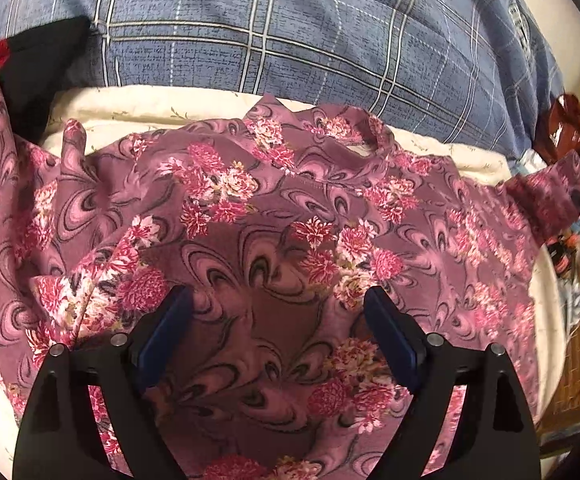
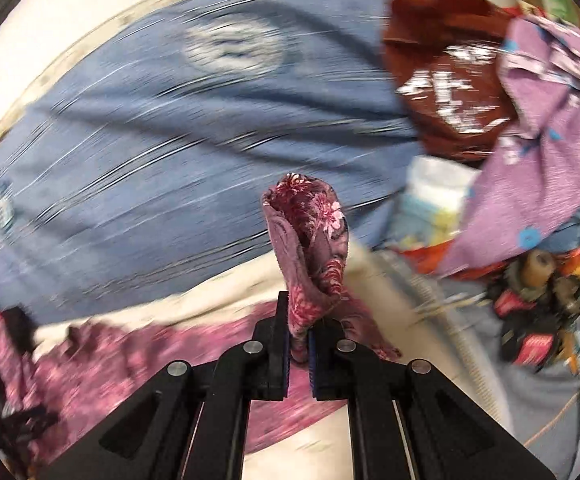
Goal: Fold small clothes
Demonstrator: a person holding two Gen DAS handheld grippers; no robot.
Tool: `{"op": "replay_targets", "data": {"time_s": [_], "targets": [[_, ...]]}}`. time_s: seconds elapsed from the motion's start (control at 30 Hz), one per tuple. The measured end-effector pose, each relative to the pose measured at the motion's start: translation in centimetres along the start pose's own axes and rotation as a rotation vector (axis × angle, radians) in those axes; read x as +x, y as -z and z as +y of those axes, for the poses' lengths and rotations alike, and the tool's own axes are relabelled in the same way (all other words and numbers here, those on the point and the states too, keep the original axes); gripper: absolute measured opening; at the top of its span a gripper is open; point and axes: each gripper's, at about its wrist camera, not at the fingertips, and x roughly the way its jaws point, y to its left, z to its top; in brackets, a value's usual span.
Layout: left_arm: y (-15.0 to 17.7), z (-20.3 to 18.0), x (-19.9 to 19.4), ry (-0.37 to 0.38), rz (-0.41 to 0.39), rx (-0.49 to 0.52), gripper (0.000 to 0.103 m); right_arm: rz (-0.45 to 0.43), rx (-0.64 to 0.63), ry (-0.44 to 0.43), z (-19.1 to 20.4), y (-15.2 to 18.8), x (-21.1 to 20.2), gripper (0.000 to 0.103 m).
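We hold our left gripper (image 1: 277, 304) with its fingers spread wide above the floral garment (image 1: 281, 216), which lies spread and rumpled on the cream quilt (image 1: 149, 106), its cloth showing between and beyond both fingertips. Our right gripper (image 2: 298, 316) is clamped on a bunched edge of that garment (image 2: 310, 240), which stands up past the fingertips before the blue plaid blanket (image 2: 149, 140)

**What we count on the bed**

We count one pink flowered garment (image 1: 273, 216) spread on one cream quilt (image 1: 161, 106), and one blue checked cover (image 1: 290, 36) behind it. We see two grippers, the left gripper (image 1: 277, 300) and the right gripper (image 2: 298, 312). Off to the side we count one brown cloth (image 2: 446, 80) and one purple cloth (image 2: 550, 152); the rest of that heap is too blurred for us to count.
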Motion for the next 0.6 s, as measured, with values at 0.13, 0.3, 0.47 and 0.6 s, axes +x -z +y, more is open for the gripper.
{"op": "replay_targets", "data": {"time_s": [0.13, 0.3, 0.47, 0.6], "targets": [[-0.3, 1.2, -0.5, 0.074, 0.029, -0.071, 0.088, 0.044, -0.035, -0.097, 5.6, 1.8, -0.3, 0.006], [-0.7, 2.6, -1.6, 0.118, 0.030, -0.122, 0.088, 0.095, -0.084, -0.214, 12.8, 4.9, 1.0, 0.006], [-1.2, 3.3, -3.4, 0.118, -0.009, -0.115, 0.088, 0.141, -0.146, -0.301, 20.3, 8.0, 2.1, 0.006], [-1.6, 4.3, -4.7, 0.098, -0.044, -0.113, 0.088, 0.176, -0.211, -0.331, 25.7, 10.9, 3.3, 0.007]]}}
